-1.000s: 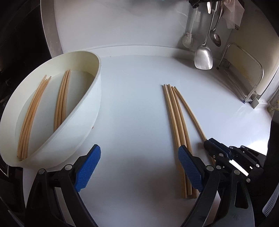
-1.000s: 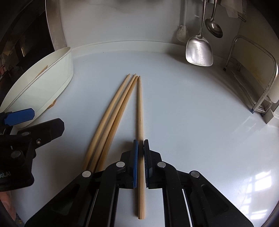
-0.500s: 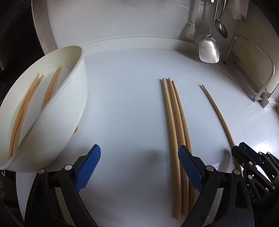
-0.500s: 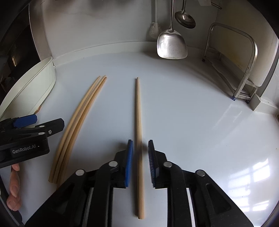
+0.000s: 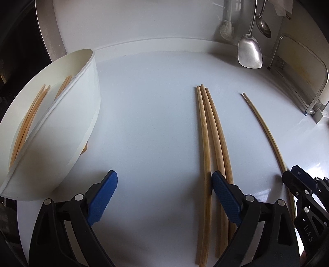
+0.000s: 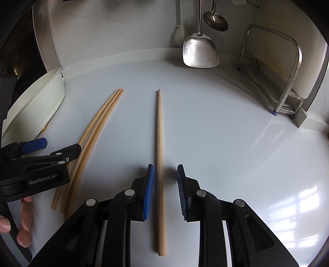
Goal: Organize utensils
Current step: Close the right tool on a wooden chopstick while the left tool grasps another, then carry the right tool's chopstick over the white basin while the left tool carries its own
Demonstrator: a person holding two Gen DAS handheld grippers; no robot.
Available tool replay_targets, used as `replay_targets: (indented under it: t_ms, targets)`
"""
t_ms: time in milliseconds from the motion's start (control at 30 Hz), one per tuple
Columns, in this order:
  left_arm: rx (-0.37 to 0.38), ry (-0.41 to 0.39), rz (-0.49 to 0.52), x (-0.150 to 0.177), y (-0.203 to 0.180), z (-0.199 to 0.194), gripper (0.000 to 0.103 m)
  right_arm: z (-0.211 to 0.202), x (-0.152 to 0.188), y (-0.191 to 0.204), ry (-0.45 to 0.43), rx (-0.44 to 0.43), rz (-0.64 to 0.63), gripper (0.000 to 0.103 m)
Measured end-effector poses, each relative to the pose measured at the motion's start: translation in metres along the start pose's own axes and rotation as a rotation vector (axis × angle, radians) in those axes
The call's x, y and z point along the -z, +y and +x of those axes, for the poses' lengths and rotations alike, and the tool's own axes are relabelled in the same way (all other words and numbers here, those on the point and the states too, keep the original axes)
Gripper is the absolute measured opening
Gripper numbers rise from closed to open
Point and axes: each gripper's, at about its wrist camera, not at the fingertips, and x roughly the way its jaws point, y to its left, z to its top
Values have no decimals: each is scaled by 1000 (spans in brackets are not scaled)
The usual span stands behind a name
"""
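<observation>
Three wooden chopsticks (image 5: pixel 209 127) lie side by side on the white counter. A single chopstick (image 6: pixel 158 127) lies apart to their right, flat on the counter. My right gripper (image 6: pixel 165 167) is open around its near half, and neither blue pad presses on it. My left gripper (image 5: pixel 164 175) is wide open with nothing between its pads; its right finger (image 5: pixel 224 197) hovers over the three chopsticks. At the left stands a white divided container (image 5: pixel 82 115) with several chopsticks (image 5: pixel 28 119) inside. Each gripper shows in the other's view: left gripper (image 6: pixel 55 146), right gripper (image 5: pixel 296 176).
A steel spatula (image 6: pixel 200 51) and a ladle (image 6: pixel 216 19) hang at the back wall beside a white brush (image 6: pixel 180 35). A metal rack (image 6: pixel 287 71) stands at the right. A person's fingers (image 6: pixel 24 226) show under the left gripper.
My right gripper, shut on one chopstick in the bundle, slid it out to the right, then opened and left it lying flat. My left gripper sank closer to the counter.
</observation>
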Motion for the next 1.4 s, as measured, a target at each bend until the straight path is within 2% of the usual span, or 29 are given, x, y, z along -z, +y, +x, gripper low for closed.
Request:
replay_targets:
  t_ms: [233,333,400,533,600,667,733,867,1033,1200,1400]
  targets:
    - [3,-8,-12,-5,3,3,94,4,-3,3,-7,15,-16,25]
    - [15,-21,2,-7,0,3,86,5,-4,5,-9,18,-31,24]
    - [21,-34,23,-7,-6,1,73,5,-3,7,-11,15,-46,24]
    - [34,-51,62,-3,-14,-6,54,4,-1,10,-11,11,-59,8]
    - [40,-55,81,-2,-19,-9,26,3,-1,10,-9,9,-60,6]
    - [33,-50,112,-1,-26,-10,8,3,-1,8,-6,-5,-43,6]
    - [26,-41,131,-2,-30,-9,7,2,-2,5,2,-22,-18,6]
    - [58,4,115,-6,-26,-12,7,0,-4,-1,29,-54,37,6]
    - [102,20,106,-9,-16,-32,7,-15,-9,-1,42,-76,73,6]
    - [143,5,109,-21,-2,-67,7,-41,-23,13,28,-76,66,6]
    - [158,-39,54,-47,46,-109,7,-78,-54,47,-27,-100,47,6]
